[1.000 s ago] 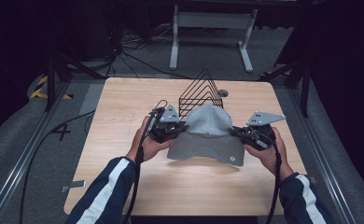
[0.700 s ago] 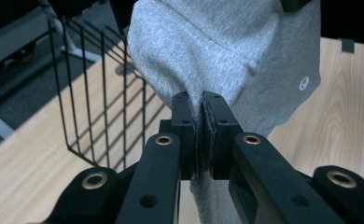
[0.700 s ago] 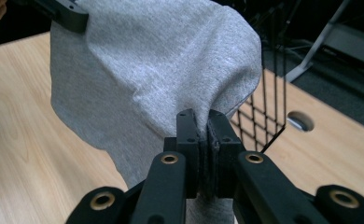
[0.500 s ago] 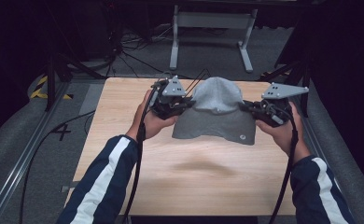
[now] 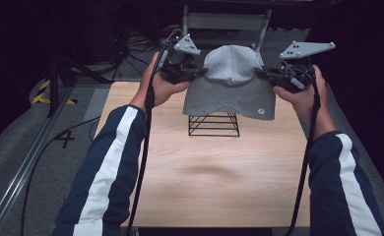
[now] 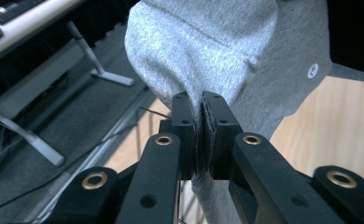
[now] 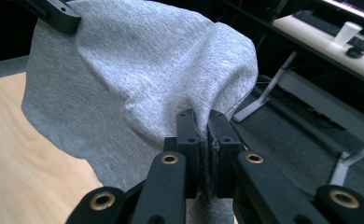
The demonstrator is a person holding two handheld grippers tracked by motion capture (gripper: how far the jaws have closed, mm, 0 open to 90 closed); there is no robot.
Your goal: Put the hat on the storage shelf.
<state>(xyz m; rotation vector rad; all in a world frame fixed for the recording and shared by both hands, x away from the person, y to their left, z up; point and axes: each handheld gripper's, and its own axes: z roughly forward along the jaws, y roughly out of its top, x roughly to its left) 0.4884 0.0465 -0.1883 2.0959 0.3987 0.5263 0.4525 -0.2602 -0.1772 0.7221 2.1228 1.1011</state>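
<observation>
Dark surroundings frame a pale wooden table point(image 5: 214, 172), on which a black wire rack point(image 5: 213, 124) is partly hidden behind a grey garment point(image 5: 229, 86). The garment is held in the air above the table's far part, stretched between both grippers. The left gripper point(image 6: 202, 135) is clamped on one edge, the right gripper point(image 7: 203, 151) on the opposite edge. The garment's lower hem is cut off in both gripper views.
</observation>
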